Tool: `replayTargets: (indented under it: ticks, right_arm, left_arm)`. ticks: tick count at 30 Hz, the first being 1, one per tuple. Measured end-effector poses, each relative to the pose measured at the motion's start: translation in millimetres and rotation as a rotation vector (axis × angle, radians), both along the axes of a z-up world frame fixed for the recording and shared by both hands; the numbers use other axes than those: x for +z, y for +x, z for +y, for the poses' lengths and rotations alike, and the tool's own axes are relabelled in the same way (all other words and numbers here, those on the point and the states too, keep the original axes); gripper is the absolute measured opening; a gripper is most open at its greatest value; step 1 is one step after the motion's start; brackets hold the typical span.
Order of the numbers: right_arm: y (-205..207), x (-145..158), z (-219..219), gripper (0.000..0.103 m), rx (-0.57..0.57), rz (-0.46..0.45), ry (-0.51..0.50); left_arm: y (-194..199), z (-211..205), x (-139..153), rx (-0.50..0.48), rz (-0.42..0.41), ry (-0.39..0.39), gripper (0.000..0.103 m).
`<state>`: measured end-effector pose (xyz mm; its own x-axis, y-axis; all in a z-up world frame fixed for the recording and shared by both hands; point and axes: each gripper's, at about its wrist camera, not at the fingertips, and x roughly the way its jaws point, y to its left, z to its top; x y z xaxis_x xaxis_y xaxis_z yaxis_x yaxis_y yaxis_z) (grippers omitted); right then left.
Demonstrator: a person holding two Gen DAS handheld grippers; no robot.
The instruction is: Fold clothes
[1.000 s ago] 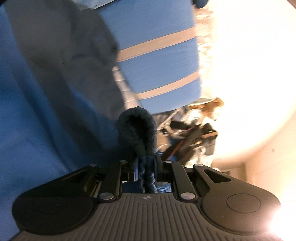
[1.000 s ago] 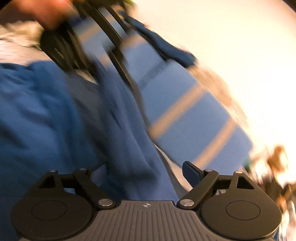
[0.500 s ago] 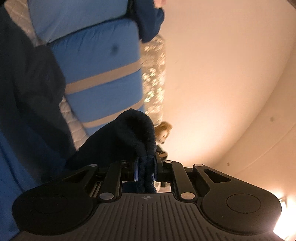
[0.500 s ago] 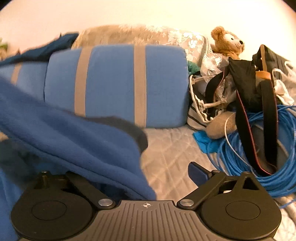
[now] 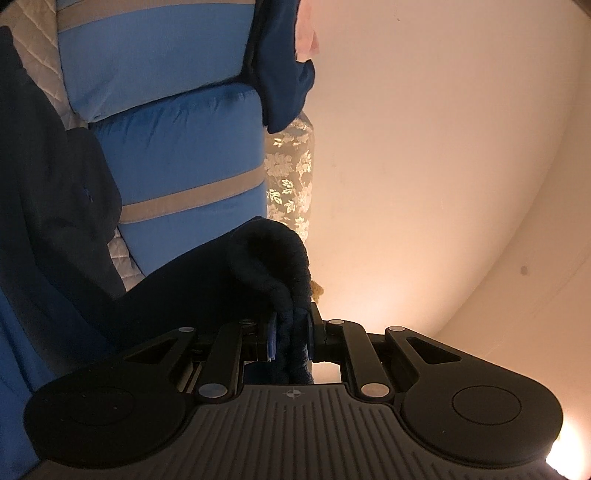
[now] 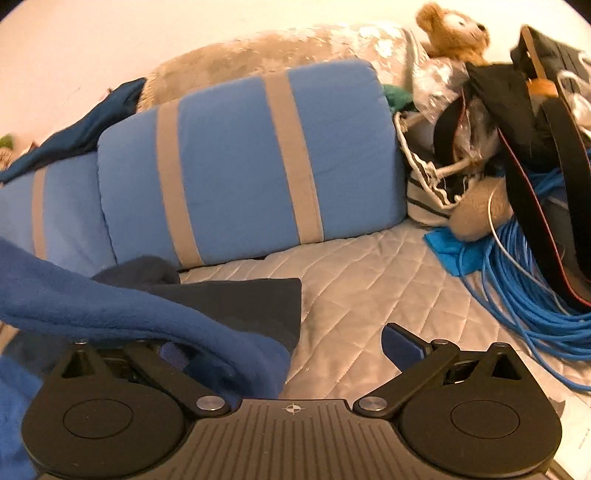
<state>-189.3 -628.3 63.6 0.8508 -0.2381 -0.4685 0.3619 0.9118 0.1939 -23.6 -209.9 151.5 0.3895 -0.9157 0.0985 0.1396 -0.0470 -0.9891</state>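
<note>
A blue fleece garment with a dark navy part lies on the bed. Its edge drapes over the left finger of my right gripper. That gripper's jaws are opening and stand wide; the pads press on nothing, and the right fingertip is bare above the quilt. In the left wrist view my left gripper is shut on a bunched fold of the dark blue garment, held up with the cloth trailing down to the left.
Two blue pillows with grey stripes lean at the head of the grey quilted bed cover. To the right lie a coil of blue cable, black bags with straps and a teddy bear. A pale wall is behind.
The right gripper has rolled upright and steadied, its jaws have widened, and the fleece has slipped onto its left finger. The left gripper has lifted and turned toward the wall, still holding the fold.
</note>
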Motion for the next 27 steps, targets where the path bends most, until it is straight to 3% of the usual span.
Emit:
replayTargets:
  ticks: [9, 14, 17, 20, 22, 27]
  right_arm:
    - [-6.9, -33.8, 34.7, 0.103, 0.117, 0.076, -0.132]
    - [3.8, -48.7, 45.1, 0.1, 0.089, 0.146, -0.216]
    - [6.4, -53.7, 52.6, 0.091, 0.102, 0.207, -0.302]
    - [-0.4, -55.1, 58.0, 0.073, 0.138, 0.232, -0.391]
    - [-5.3, -54.1, 55.0, 0.062, 0.152, 0.236, -0.398]
    - [-10.1, -53.3, 46.5, 0.047, 0.199, 0.242, -0.366]
  left_arm:
    - [5.6, 2.0, 2.1, 0.015, 0.006, -0.002, 0.015]
    - [10.3, 12.8, 3.0, 0.027, -0.007, 0.014, 0.015]
    - [15.5, 28.9, 1.1, 0.05, -0.009, 0.027, 0.015]
    - [22.5, 50.8, -3.0, 0.088, -0.006, 0.045, 0.015]
    - [27.7, 65.3, -6.9, 0.11, -0.005, 0.075, 0.015]
    - [34.5, 99.3, -28.1, 0.13, -0.013, 0.2, 0.015]
